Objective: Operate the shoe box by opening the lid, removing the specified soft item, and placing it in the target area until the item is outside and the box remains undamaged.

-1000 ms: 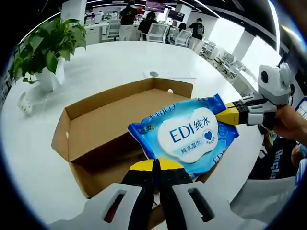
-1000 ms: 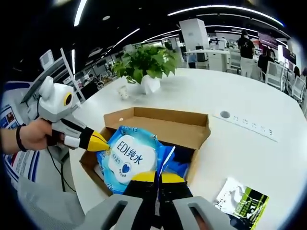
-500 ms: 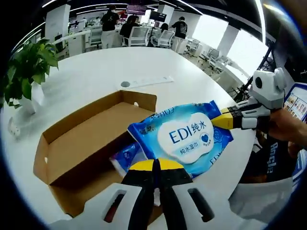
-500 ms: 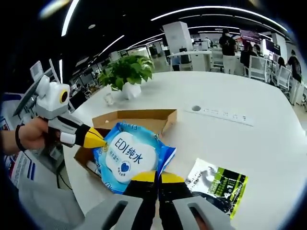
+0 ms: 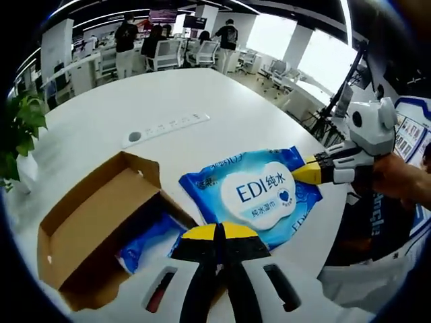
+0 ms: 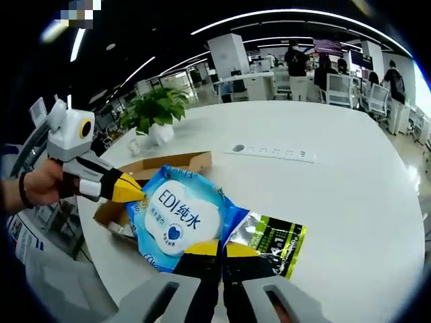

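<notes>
A blue and white wet-wipes pack (image 5: 259,192) hangs in the air, held from two sides. My left gripper (image 5: 219,232) is shut on its near edge, and my right gripper (image 5: 304,174) is shut on its right corner. In the right gripper view the same pack (image 6: 176,217) sits above my right gripper (image 6: 219,248), with the left gripper (image 6: 130,193) pinching its left corner. The open cardboard shoe box (image 5: 81,225) lies on the white table to the left. Another blue pack (image 5: 145,237) lies inside it. The box (image 6: 168,164) shows partly behind the held pack.
A green and black packet (image 6: 271,241) lies on the table just right of the held pack. A white power strip (image 6: 269,151) lies farther out, and a potted plant (image 6: 158,108) stands behind the box. A person's hand (image 5: 397,182) holds the right gripper. People and desks fill the background.
The wipes pack, still held by both grippers, has been carried from above the box to over the table beside the green and black packet. The box has dropped away to the left.
</notes>
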Demonstrator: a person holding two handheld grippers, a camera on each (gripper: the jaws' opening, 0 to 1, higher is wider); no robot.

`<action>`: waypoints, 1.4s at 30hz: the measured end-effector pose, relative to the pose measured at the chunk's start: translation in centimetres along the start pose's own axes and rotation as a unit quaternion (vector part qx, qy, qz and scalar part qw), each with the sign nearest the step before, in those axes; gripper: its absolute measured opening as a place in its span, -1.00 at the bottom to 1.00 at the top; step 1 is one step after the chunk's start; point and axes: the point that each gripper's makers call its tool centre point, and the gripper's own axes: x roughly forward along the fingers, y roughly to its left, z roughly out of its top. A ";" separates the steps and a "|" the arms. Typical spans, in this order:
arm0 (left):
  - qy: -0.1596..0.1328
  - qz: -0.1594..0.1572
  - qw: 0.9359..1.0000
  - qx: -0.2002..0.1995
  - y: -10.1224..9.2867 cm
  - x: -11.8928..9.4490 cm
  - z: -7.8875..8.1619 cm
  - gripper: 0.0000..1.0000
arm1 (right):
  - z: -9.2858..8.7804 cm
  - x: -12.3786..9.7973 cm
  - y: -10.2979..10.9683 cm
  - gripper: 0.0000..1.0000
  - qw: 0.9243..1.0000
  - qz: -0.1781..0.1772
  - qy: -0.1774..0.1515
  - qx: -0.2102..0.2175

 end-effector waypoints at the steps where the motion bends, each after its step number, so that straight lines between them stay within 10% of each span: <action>1: 0.001 -0.002 1.000 0.001 -0.4 0.2 0.1 -1.00 | -0.1 -0.2 -0.4 -1.00 1.000 -0.002 0.000 0.002; 42: 0.053 -0.008 0.998 -0.025 -1.2 9.2 -0.9 -1.00 | -2.7 4.5 -8.5 -1.00 0.998 0.003 0.058 0.010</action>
